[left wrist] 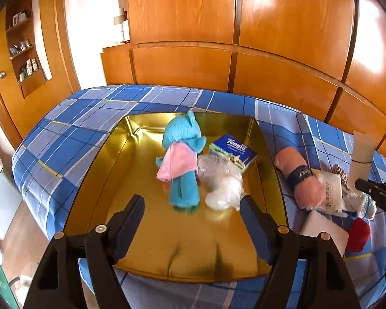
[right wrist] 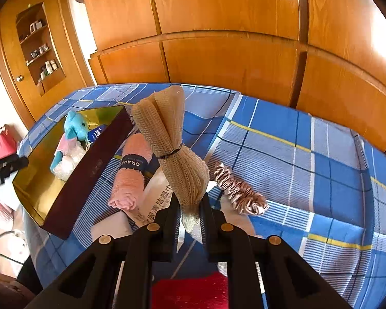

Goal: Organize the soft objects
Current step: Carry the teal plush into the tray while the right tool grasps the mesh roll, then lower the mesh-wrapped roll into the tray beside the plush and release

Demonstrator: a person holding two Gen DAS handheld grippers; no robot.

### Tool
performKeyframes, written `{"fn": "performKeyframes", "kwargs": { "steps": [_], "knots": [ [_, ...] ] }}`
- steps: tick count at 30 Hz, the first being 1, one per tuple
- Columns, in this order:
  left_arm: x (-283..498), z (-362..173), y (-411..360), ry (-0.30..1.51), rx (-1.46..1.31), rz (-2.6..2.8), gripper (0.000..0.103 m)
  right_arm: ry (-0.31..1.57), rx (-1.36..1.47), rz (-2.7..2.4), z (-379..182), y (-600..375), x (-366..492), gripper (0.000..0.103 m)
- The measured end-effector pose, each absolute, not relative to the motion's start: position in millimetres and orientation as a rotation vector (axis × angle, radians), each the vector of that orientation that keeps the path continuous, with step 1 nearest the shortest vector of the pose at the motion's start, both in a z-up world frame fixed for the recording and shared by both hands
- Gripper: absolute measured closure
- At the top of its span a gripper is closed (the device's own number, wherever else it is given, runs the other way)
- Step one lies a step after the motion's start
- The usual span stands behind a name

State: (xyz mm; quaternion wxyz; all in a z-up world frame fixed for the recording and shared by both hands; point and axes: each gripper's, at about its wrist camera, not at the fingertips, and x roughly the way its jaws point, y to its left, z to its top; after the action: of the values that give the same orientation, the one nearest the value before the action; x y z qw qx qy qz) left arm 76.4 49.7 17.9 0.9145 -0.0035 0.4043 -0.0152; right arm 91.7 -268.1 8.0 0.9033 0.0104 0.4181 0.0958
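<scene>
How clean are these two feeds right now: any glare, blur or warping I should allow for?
Left wrist view: sun glare blows out the wardrobe panels, the gold box mirrors light, and the left edge smears. Right wrist view: a glare spot on the wardrobe, the fisheye bows the bed, and the mesh cloth bundle stays sharp.

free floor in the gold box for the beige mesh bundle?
Yes: the gold box is bare left of the blue plush to its left wall, and along the near edge by the left tongs. The far right corner is crowded: plush, plastic-wrapped white bundle, tissue pack.
</scene>
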Motion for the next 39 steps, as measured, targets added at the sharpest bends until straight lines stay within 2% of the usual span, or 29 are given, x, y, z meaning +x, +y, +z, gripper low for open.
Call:
{"fn": "performKeyframes", "kwargs": {
  "steps": [3,6,28,39],
  "knots": [
    [70,18,50,0.822,0.007,-0.024,0.026,0.872,0.032,0.201,10,-264,91,0.090],
    [64,19,52,0.809,0.010,-0.019,0.021,0.872,0.054,0.209,15,-257,86,0.090],
    [49,18,95,0.793,-0.121,0.028,0.019,0.924,0.179,0.478,44,-133,82,0.090],
    [45,17,125,0.782,-0.185,0.075,0.019,1.087,0.167,0.479,14,-68,107,0.088]
  ]
}}
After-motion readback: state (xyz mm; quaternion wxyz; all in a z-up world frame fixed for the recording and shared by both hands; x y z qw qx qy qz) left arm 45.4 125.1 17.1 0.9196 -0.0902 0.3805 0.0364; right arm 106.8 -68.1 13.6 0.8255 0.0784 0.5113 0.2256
